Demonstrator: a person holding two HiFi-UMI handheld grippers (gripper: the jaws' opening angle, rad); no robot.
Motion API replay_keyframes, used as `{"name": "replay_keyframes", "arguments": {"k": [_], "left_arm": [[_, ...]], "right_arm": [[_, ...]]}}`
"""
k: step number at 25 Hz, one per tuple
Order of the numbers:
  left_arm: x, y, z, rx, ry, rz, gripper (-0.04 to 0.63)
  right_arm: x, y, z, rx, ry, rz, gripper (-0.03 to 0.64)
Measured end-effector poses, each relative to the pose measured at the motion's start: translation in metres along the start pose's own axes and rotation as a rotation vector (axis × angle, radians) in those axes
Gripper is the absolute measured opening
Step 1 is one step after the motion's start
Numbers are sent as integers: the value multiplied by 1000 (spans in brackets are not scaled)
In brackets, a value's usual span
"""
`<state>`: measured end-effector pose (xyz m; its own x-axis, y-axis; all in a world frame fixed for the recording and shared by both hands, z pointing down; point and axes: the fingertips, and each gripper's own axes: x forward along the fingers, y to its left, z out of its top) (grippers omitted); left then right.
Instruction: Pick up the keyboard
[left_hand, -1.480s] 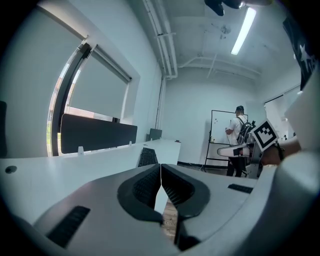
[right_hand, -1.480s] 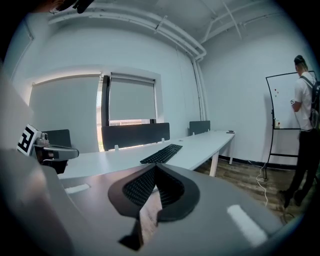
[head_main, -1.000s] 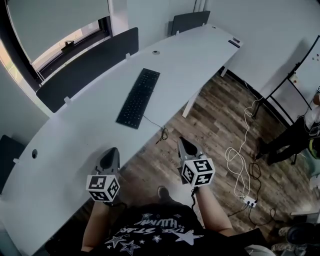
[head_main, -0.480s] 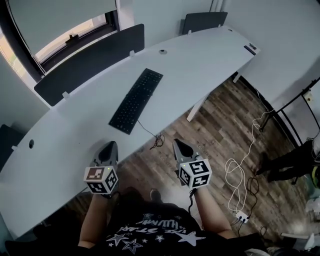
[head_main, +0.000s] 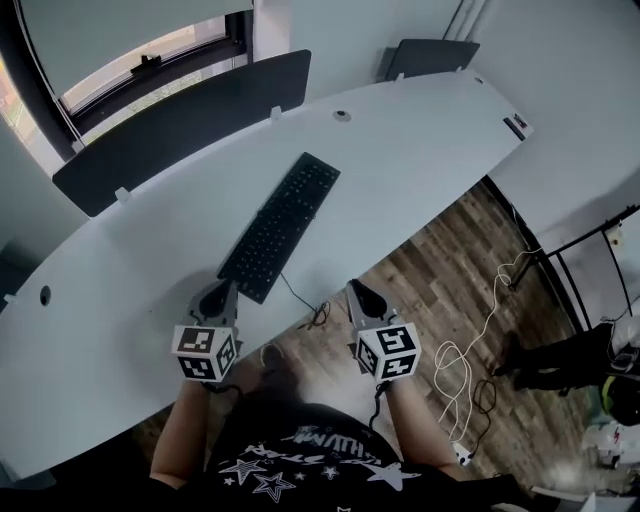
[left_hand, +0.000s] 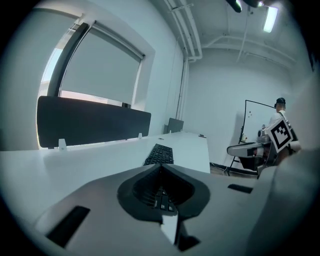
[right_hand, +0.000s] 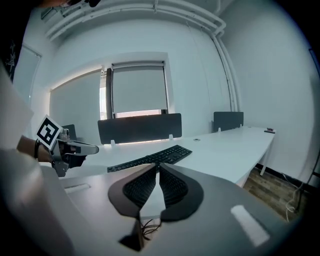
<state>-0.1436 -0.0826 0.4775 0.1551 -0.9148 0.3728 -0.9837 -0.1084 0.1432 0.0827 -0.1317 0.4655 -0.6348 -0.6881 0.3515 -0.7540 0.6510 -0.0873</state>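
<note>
Cool, even daylight from the window (head_main: 150, 62), soft shadows, fisheye bending at edges, dark corners

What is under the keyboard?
The keyboard lies flat on the white desk, its cable trailing over the near edge. Whatever lies directly beneath it is covered.

Long curved white desk (head_main: 420, 150), black keyboard (head_main: 281, 225) lying diagonally mid-desk, its cable (head_main: 300, 296) dropping off the near edge, small dark object (head_main: 516, 127) at the far right end

An office: a long white desk (head_main: 420, 140) carrying a black keyboard (head_main: 282, 225), dark divider screens (head_main: 190, 115) at eleven o'clock, a blinded window (head_main: 130, 35) beyond them.
</note>
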Motion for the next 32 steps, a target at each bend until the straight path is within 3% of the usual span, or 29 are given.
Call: {"name": "replay_keyframes", "arguments": {"k": [6, 14, 20, 25, 29, 32], "left_arm": [[52, 36, 22, -36, -12, -1, 9], [77, 78, 16, -65, -3, 15, 9], [78, 91, 12, -129, -7, 35, 9], [76, 98, 11, -174, -17, 95, 9], [70, 103, 14, -184, -23, 194, 9], [62, 104, 14, -210, -25, 287, 9]], "right_arm": [[71, -20, 28, -60, 50, 5, -2], [141, -15, 43, -162, 137, 14, 7], [165, -24, 34, -247, 248, 50, 123], [188, -27, 24, -371, 320, 153, 243], [205, -29, 10, -554, 385, 279, 371], [216, -36, 4, -732, 397, 376, 431]]}}
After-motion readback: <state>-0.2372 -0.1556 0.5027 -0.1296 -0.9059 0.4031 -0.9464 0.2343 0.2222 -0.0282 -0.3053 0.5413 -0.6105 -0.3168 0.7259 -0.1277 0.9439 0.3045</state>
